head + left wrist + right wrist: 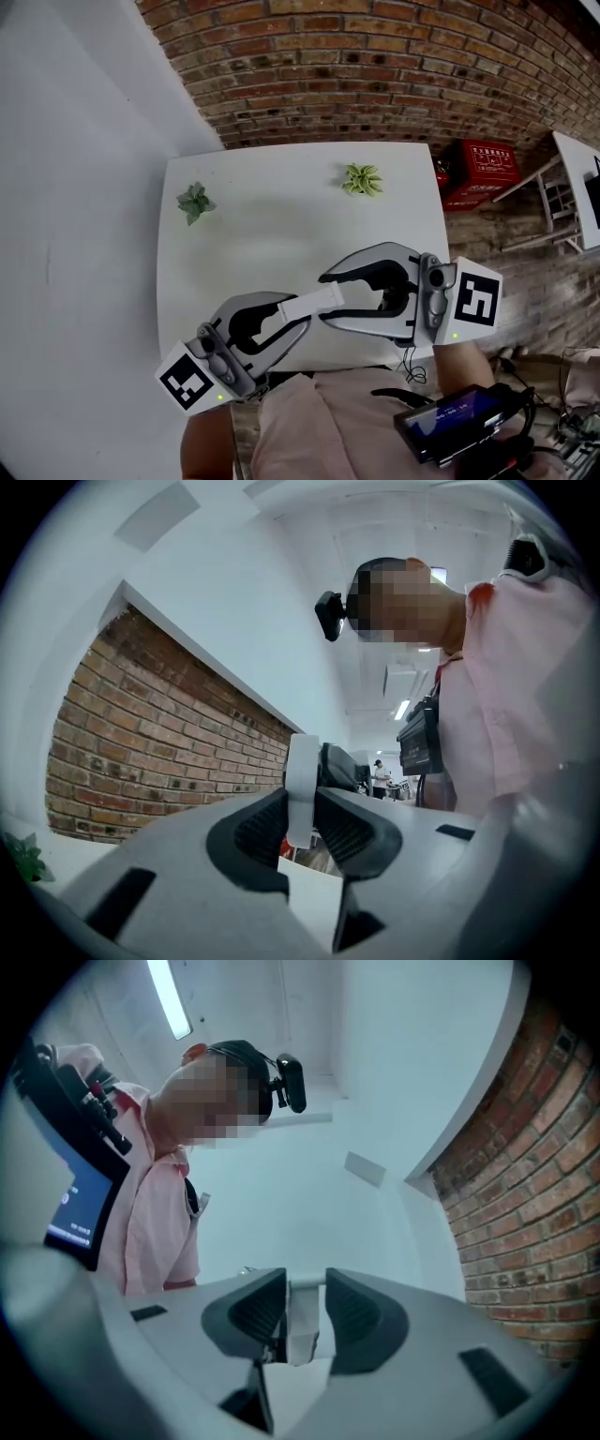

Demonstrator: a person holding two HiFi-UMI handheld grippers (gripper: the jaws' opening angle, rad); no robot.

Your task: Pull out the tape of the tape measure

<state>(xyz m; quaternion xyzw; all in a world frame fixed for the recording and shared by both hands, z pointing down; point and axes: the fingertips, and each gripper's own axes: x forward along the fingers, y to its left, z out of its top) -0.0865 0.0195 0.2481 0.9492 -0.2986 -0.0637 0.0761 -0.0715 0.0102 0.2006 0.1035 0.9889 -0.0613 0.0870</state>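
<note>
The tape (315, 301) spans the gap between the left gripper (292, 311) and the right gripper (328, 298) above the counter's (281, 220) near edge. The counter lies open out to a left plant (195, 201) and a right plant (362, 179) near the far edge. Only the gripper views show both jaws clenched on the tape's faces.

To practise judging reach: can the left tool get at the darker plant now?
Probably not yet: the way to the darker plant looks free, but the left tool is shut on the white tape that the right tool also holds.
</note>
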